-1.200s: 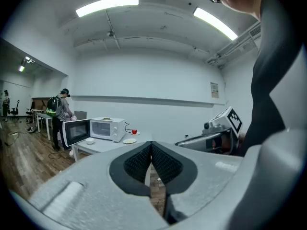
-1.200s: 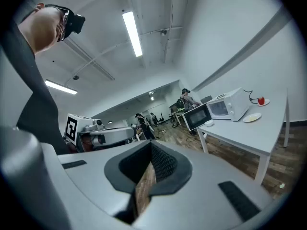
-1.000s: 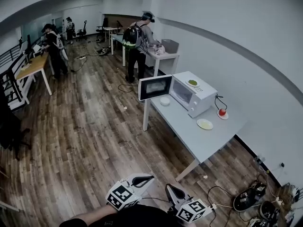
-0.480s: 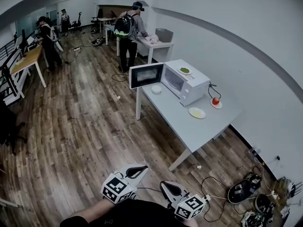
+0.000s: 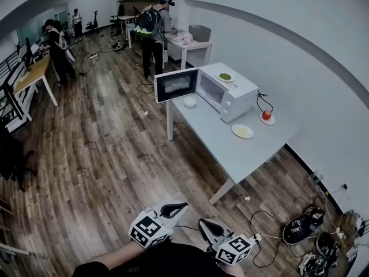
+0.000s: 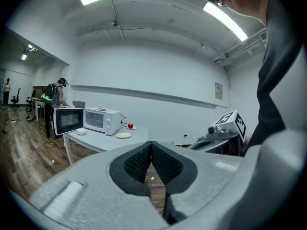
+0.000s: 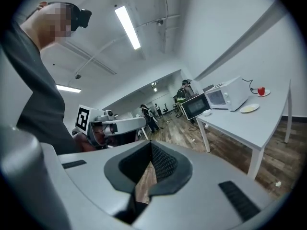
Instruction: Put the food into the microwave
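Observation:
A white microwave point(image 5: 232, 94) stands on a long grey table point(image 5: 230, 149) across the room, its door point(image 5: 176, 84) swung open to the left. A green dish point(image 5: 225, 77) rests on top of it. A small white bowl point(image 5: 189, 101) sits in front of the opening. Further along lie a plate of pale yellow food point(image 5: 243, 131) and a red fruit on a saucer point(image 5: 266, 116). My left gripper point(image 5: 173, 209) and right gripper point(image 5: 209, 228) hang low by my body, far from the table. Both are shut and hold nothing, as seen at the left gripper point(image 6: 151, 145) and the right gripper point(image 7: 150, 145).
Wood floor lies between me and the table. Cables, a power strip and dark gear point(image 5: 305, 227) litter the floor at right. A person with a backpack point(image 5: 151, 27) stands at a farther table. A wooden desk point(image 5: 31, 77) and other people are at the back left.
The head view has shifted, so the table and microwave sit a little higher in the picture. Both grippers stay low and shut.

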